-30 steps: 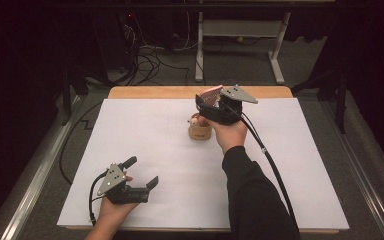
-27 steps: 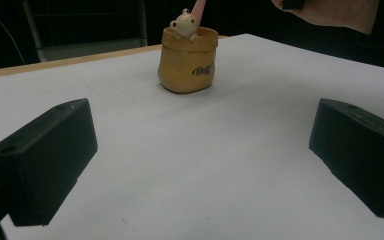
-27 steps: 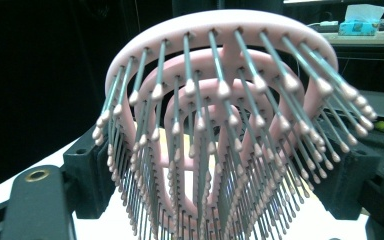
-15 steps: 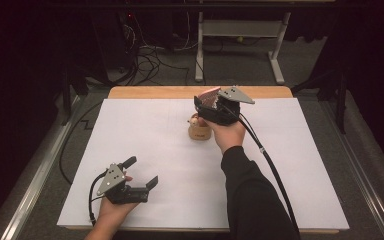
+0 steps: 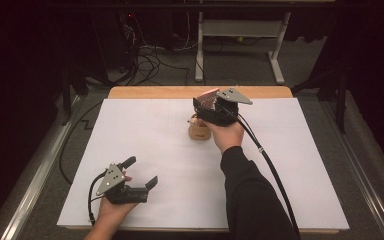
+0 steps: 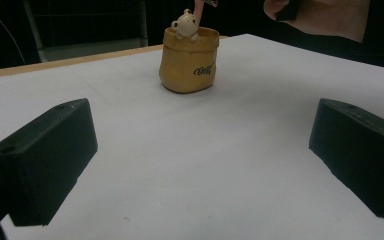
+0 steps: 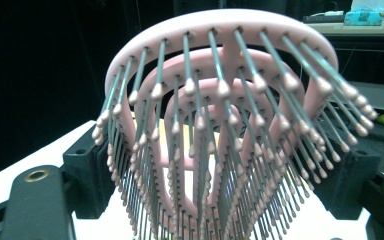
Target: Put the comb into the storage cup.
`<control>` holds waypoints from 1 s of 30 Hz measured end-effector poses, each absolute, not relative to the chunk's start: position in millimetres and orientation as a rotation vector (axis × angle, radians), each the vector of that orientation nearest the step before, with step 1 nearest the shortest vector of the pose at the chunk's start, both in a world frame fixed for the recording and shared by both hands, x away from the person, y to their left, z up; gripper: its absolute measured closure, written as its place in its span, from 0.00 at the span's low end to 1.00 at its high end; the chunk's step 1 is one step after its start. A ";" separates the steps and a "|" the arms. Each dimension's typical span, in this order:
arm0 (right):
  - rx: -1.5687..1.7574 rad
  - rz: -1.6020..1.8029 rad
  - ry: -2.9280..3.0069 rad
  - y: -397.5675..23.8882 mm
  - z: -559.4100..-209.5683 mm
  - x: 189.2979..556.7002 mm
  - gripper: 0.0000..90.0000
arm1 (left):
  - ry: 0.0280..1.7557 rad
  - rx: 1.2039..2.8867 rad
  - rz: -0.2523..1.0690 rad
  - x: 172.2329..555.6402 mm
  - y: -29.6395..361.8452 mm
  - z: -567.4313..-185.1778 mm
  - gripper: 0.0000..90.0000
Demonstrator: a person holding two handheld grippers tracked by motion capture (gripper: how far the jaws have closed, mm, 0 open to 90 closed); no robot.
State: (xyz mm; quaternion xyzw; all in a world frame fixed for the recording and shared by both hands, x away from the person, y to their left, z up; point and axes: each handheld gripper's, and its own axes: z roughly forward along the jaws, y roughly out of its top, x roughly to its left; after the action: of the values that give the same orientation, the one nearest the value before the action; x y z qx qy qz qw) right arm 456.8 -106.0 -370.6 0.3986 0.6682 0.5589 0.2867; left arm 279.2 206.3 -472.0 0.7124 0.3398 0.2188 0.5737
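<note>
Pink hairbrush clamped in right gripper, left gripper wide open

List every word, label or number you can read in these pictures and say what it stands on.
One dark, script-style word on the side of the yellow pot, below the small bear figure: too blurred to read for certain.
The same pot from the high view: lettering too small to read.
Pink hairbrush, white table cover, both grippers: no text to be seen.

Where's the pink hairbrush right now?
The pink hairbrush is clamped in the right gripper, held above the yellow bear pot at the far middle of the white table in the high view.
</note>
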 end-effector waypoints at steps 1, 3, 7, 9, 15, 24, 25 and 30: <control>1.067 1.494 1.786 -106.3 -370.4 457.0 0.22 | 0.797 1.670 0.514 279.2 206.1 -472.0 0.00; 1.075 1.493 1.792 -107.4 -369.9 457.4 0.22 | 0.790 1.677 0.520 279.1 205.6 -471.9 0.00; 1.082 1.493 1.799 -108.7 -369.1 458.1 0.22 | 0.791 1.677 0.518 279.0 204.8 -472.0 0.00; 1.094 1.489 1.802 -109.4 -368.3 458.2 0.22 | 0.793 1.677 0.517 279.2 205.0 -471.9 0.00; 1.118 1.485 1.798 -111.8 -367.5 458.7 0.22 | 0.794 1.677 0.517 279.3 205.2 -471.8 0.00; 1.137 1.485 1.799 -115.1 -367.2 457.9 0.22 | 0.793 1.675 0.516 279.0 206.1 -471.4 0.00; 1.139 1.486 1.799 -115.8 -367.4 457.7 0.22 | 0.793 1.679 0.516 279.0 206.4 -471.2 0.00; 1.154 1.490 1.793 -119.0 -367.9 457.1 0.21 | 0.793 1.683 0.516 279.0 206.2 -471.1 0.00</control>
State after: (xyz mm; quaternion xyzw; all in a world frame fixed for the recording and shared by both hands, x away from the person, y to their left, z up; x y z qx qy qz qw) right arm 457.1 -119.0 -367.9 0.4276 0.6643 0.5519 0.2668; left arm 279.0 206.2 -471.1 0.7169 0.3375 0.2198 0.5690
